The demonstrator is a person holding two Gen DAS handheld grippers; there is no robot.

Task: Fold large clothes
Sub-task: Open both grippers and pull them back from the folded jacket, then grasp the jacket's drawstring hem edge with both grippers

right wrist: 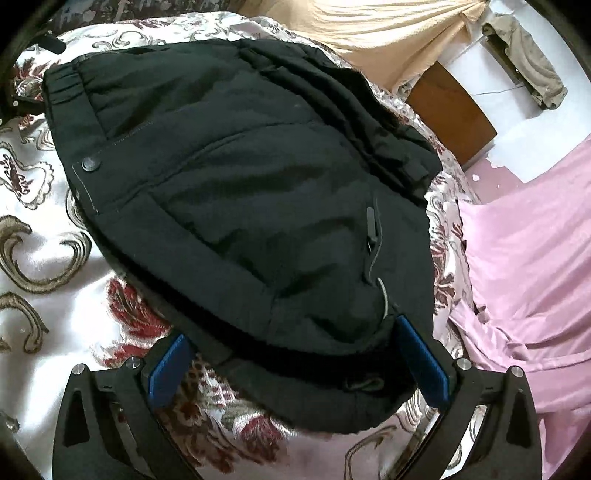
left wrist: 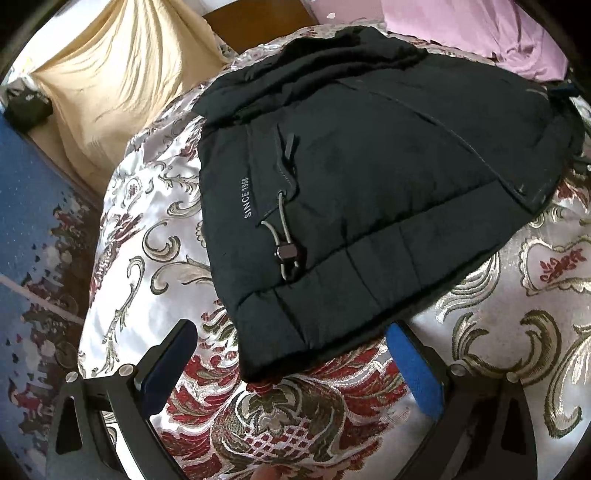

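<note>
A black padded jacket (left wrist: 369,155) lies folded into a compact bundle on a silver and red floral bedspread (left wrist: 155,236). It carries "SINCE 1968" lettering and a grey drawcord with a toggle (left wrist: 286,253). My left gripper (left wrist: 291,365) is open just above the bedspread, at the jacket's near hem corner, holding nothing. In the right wrist view the jacket (right wrist: 240,206) fills the middle. My right gripper (right wrist: 291,365) is open, its blue pads (right wrist: 424,362) on either side of the jacket's near edge, not closed on it.
A beige sheet (left wrist: 110,85) drapes at the back left beside a brown wooden board (left wrist: 258,26). Pink fabric (right wrist: 524,280) lies to the right of the jacket. A blue patterned floor (left wrist: 26,221) shows at the left. An olive garment (right wrist: 528,59) hangs on a white wall.
</note>
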